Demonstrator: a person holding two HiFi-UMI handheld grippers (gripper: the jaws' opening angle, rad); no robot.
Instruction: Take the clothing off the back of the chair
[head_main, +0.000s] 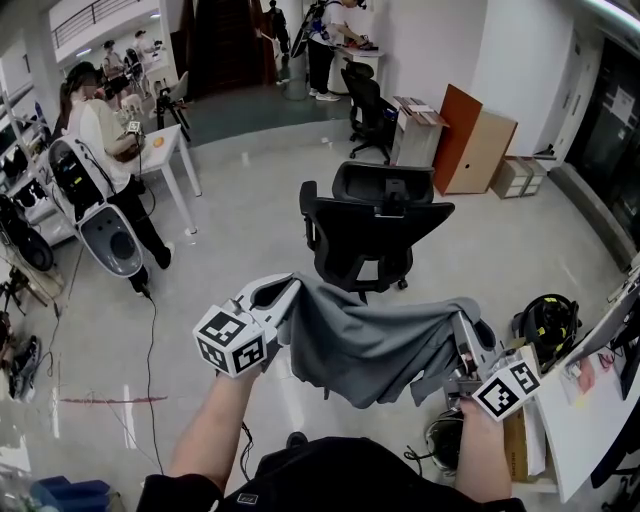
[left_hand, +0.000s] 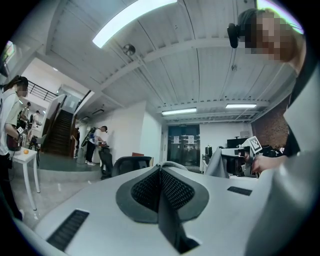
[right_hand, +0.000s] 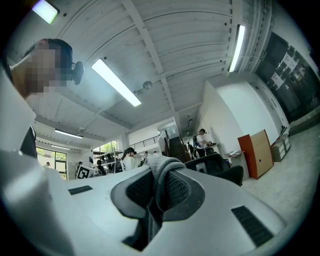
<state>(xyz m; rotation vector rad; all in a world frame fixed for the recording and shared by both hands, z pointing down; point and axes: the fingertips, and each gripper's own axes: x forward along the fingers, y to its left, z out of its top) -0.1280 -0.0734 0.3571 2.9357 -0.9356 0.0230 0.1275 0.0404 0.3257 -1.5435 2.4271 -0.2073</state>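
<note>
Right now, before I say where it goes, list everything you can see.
garment: one, grey, hanging between both grippers, in front of the office chair
office chair: one, black, straight ahead, back bare
second chair: one, black, farther back
table: one, white, left
panel: one, orange-brown, against the right wall
helmet-like item: one, black, floor at right
people: several, by the table and at the far back
left gripper: one, white-grey, shut on the garment's left end
right gripper: one, white-grey, shut on the garment's right end
</note>
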